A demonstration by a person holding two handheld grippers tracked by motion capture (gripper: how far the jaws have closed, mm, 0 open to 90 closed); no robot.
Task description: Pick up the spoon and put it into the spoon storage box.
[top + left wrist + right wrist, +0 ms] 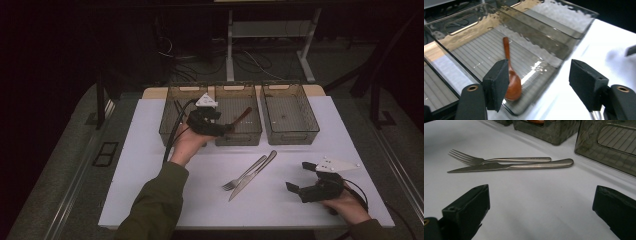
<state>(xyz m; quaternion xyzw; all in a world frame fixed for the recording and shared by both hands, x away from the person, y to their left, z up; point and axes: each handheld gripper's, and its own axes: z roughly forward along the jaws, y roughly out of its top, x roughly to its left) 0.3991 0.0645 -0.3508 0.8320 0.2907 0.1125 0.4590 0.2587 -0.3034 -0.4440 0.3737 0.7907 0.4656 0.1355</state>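
A brown wooden spoon (244,115) (509,67) lies inside the middle one of three tinted clear bins (239,138) (461,32), bowl toward the front wall. My left gripper (229,129) (539,80) hovers open at that bin's front edge, jaws wide apart with nothing between them; the spoon sits just beyond the left jaw. A steel fork (234,183) (519,159) and a steel knife (241,189) (511,166) lie side by side on the white table. My right gripper (299,177) (541,205) rests open at the front right, pointing at them from a short way off.
The left bin (172,112) and right bin (290,136) stand on either side of the middle one along the back of the white tabletop (150,190). A cable (172,137) trails from the left gripper. Dark floor and table legs lie beyond.
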